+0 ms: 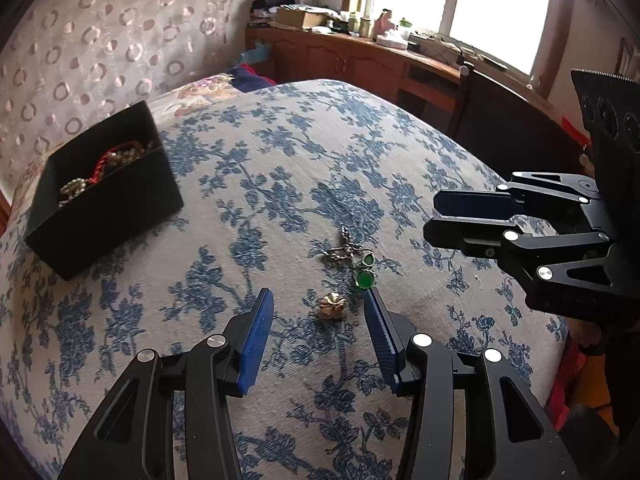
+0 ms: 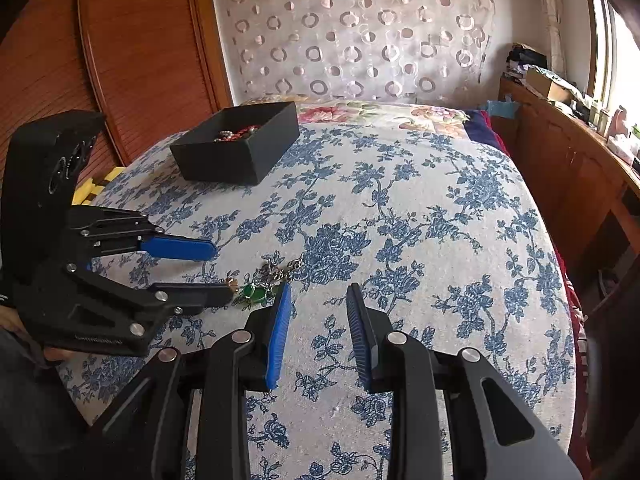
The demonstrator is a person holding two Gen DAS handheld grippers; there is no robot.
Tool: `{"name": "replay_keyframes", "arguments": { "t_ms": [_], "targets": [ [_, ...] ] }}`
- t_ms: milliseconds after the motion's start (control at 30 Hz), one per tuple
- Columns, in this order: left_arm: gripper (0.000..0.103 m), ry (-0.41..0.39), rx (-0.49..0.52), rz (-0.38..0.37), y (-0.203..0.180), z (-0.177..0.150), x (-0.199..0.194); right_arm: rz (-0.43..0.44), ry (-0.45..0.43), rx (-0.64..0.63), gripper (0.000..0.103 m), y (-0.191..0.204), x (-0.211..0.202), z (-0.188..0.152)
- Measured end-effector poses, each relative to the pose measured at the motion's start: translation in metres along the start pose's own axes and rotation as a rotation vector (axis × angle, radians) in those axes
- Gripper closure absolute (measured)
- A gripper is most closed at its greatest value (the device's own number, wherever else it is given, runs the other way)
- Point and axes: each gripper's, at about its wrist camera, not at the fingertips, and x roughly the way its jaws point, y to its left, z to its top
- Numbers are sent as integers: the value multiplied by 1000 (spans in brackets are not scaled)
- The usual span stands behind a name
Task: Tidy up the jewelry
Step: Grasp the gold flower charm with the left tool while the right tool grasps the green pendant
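- Left gripper (image 1: 318,300), blue pads apart, empty, over a small gold flower-shaped ornament (image 1: 331,306).
- Right gripper (image 2: 318,294), pads apart, empty.
- Green glass earrings (image 1: 364,274) beside ornament; black rectangular box (image 1: 108,204) far left.

Lying loose on the blue-flowered bedspread: a small gold flower-shaped piece (image 1: 332,306), a pair of green gem earrings (image 1: 364,274) just beside it, and a tangled silvery chain (image 1: 345,250) touching the green pair. Sitting well apart, an open black box (image 1: 104,196), holding beads and a red cord.
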Motion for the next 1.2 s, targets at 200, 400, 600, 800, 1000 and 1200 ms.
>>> {"name": "replay_keyframes", "arguments": {
  "t_ms": [200, 400, 600, 800, 1000, 1200],
  "targets": [
    [79, -3, 23, 15, -4, 1, 7, 3, 2, -1, 72, 1, 1, -1],
    [89, -12, 16, 17, -1, -3, 1, 13, 8, -15, 72, 7, 6, -1],
    [89, -55, -15, 39, 10, -8, -18, 36, 17, -41, 72, 22, 15, 3],
    [89, -97, -55, 64, 26, -13, -38, 36, 31, -66, 72, 36, 25, 9],
    [89, -121, -92, 73, 42, -18, -47, 16, 57, -117, 72, 49, 36, 13],
    [89, -127, -101, 70, 44, -19, -49, -64, 96, -176, 72, 55, 49, 10]
  ]
}}
